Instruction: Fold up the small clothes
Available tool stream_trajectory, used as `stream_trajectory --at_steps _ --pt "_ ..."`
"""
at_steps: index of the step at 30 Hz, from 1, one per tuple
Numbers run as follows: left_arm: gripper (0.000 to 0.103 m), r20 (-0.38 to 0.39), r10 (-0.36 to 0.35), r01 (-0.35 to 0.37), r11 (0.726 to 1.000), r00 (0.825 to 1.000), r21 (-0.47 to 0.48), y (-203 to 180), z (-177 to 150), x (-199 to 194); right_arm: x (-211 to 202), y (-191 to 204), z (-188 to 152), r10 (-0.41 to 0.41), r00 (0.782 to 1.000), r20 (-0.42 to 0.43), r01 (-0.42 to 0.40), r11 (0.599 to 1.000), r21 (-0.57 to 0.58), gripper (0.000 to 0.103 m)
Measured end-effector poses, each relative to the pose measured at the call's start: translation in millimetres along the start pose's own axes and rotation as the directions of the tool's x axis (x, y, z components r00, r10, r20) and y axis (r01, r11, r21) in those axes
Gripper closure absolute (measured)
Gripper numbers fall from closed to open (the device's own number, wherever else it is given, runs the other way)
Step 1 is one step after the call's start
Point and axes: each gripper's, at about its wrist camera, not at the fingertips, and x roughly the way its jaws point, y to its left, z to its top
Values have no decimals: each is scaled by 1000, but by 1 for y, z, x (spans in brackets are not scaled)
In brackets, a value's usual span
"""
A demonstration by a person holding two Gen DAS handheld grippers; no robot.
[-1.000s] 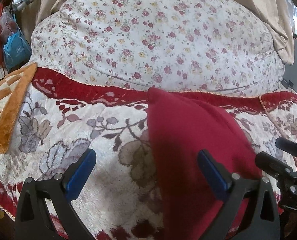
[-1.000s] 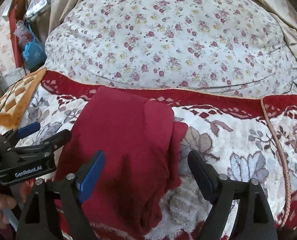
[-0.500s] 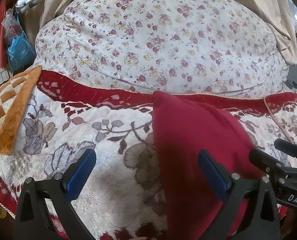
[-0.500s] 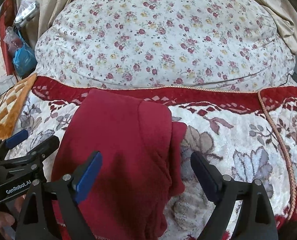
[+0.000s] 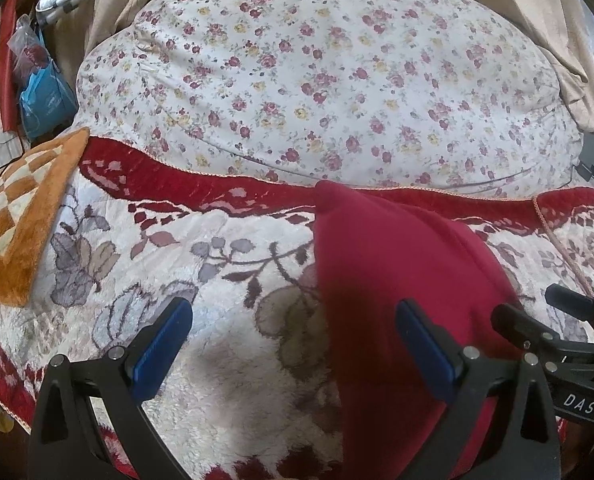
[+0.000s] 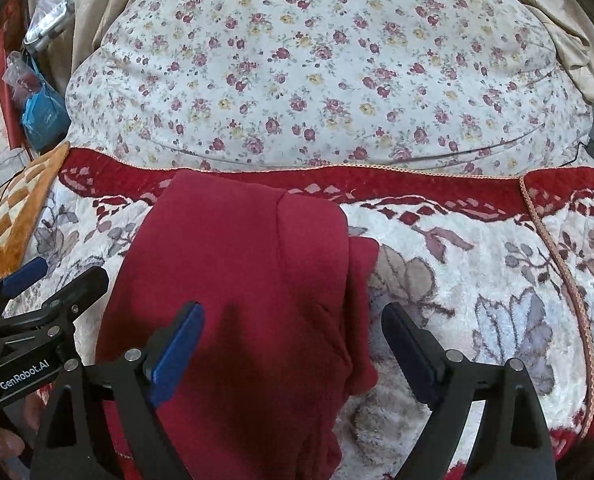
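A: Hovering both claws over the red garment (image 6: 233,280). It lies folded on the floral blanket (image 5: 217,360), its far edge near the blanket's red border.

B: Claw states?

A: My left claw (image 5: 293,340) is spread wide, gripping nothing; its right finger is over the garment's left side, its left finger over bare blanket. My right claw (image 6: 293,340) is also wide, straddling the garment's right edge.

B: Surroundings?

A: Flowered quilt (image 6: 317,72) on the far side, orange checked mat (image 5: 13,216) far left.
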Motion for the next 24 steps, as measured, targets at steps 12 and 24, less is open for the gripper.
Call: stream_trajectory --at_steps 12,24 --pt "2 -5 3 -3 1000 1000 -3 -1 0 2 3 -1 -1 -4 1000 -10 4 1000 6 10" --pt "2 -7 11 -11 1000 1000 -8 3 -1 4 2 -1 7 -5 1000 1 5 1000 6 9"
